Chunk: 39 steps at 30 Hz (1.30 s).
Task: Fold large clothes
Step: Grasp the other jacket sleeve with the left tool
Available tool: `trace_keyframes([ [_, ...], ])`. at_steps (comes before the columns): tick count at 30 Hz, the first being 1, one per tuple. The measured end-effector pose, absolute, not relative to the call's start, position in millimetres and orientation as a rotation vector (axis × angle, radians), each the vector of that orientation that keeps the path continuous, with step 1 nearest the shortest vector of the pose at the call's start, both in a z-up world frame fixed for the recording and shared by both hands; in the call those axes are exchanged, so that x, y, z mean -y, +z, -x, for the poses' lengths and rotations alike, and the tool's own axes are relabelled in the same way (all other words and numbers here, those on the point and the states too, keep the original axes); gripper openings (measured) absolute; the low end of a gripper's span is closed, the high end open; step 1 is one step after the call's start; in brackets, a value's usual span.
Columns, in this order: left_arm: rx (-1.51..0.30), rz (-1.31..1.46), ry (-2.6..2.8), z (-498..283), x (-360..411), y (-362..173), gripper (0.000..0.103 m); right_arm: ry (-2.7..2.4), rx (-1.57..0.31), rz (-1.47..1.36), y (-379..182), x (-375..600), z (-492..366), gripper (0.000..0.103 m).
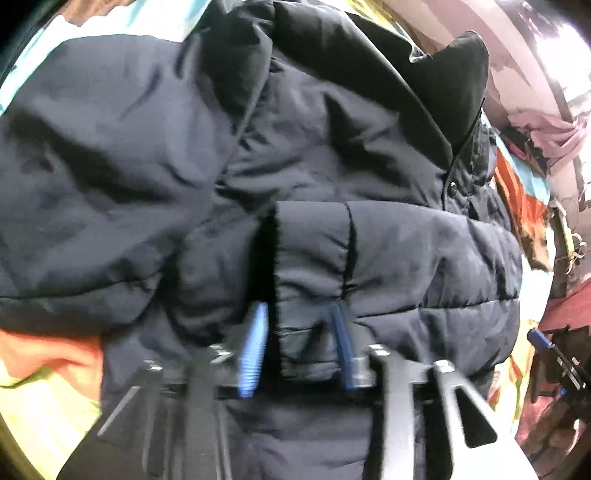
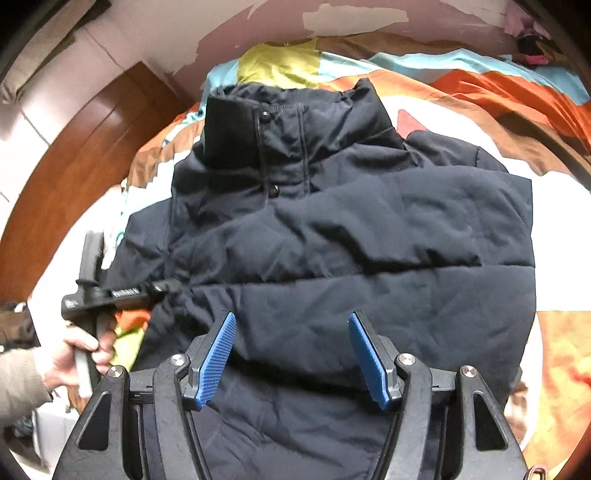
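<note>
A dark navy puffer jacket [image 2: 332, 236] lies front up on a bed, collar [image 2: 280, 122] at the far end. In the left wrist view the jacket [image 1: 184, 147] fills the frame and a sleeve cuff [image 1: 314, 266] sits between the blue pads. My left gripper [image 1: 299, 317] is shut on that cuff, over the jacket's body. It also shows in the right wrist view [image 2: 122, 291], at the jacket's left edge. My right gripper [image 2: 291, 332] is open and empty, just above the jacket's lower half.
A colourful patchwork bedcover [image 2: 498, 96] lies under the jacket. A wooden headboard [image 2: 85, 158] curves along the left. A pink peeling wall [image 2: 221, 29] stands behind. A pile of clothes [image 1: 546, 140] lies at the right in the left wrist view.
</note>
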<state>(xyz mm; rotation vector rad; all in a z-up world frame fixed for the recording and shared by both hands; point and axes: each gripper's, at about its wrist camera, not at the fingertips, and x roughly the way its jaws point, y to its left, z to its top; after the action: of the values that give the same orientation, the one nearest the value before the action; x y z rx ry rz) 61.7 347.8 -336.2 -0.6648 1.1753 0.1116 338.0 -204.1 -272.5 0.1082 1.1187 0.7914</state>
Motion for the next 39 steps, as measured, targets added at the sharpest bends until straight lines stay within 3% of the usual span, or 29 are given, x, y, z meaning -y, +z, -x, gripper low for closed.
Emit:
trace_keyframes([
  [5,-1.195,0.693,0.095,-87.7,-343.0,-348.3,0.038,0.816,-1.127,-0.072,-272.9,201.0,-329.4,0.061],
  [7,-1.214,0.615,0.127,-108.0,-327.5,-352.9,0.013,0.815,-1.133,-0.064,-275.1,202.2,-326.3,0.061],
  [9,-1.205,0.597,0.131,-113.2,-320.5,-347.1,0.005,0.809,-1.142,-0.068,-278.0,205.2,-325.1,0.061],
  [17,-1.047,0.597,0.207,-56.9,-366.0,-298.6,0.001,0.797,-1.142,-0.079,-280.0,209.6,-326.7,0.061],
  [23,-1.180,0.440,0.264,-55.6,-360.0,-319.8,0.003,0.796,-1.125,-0.063,-282.3,199.2,-334.8,0.061],
  [31,-1.104,0.456,0.353,-27.7,-362.3,-301.4,0.006,0.732,-1.024,0.058,-291.5,156.1,-357.4,0.061],
  [32,-1.104,0.460,0.350,-23.0,-366.0,-300.6,0.006,0.727,-0.994,0.086,-292.9,149.0,-359.1,0.054],
  [33,-1.108,0.457,0.348,-19.7,-368.9,-300.6,0.006,0.729,-0.981,0.110,-295.0,143.6,-360.4,0.038],
  [36,-1.130,0.416,0.340,2.1,-376.7,-299.5,0.006,0.732,-0.985,0.179,-306.4,129.3,-365.5,0.008],
  [39,-1.158,0.400,0.343,-1.1,-361.4,-310.5,0.006,0.731,-1.005,0.222,-320.3,118.8,-366.7,0.008],
])
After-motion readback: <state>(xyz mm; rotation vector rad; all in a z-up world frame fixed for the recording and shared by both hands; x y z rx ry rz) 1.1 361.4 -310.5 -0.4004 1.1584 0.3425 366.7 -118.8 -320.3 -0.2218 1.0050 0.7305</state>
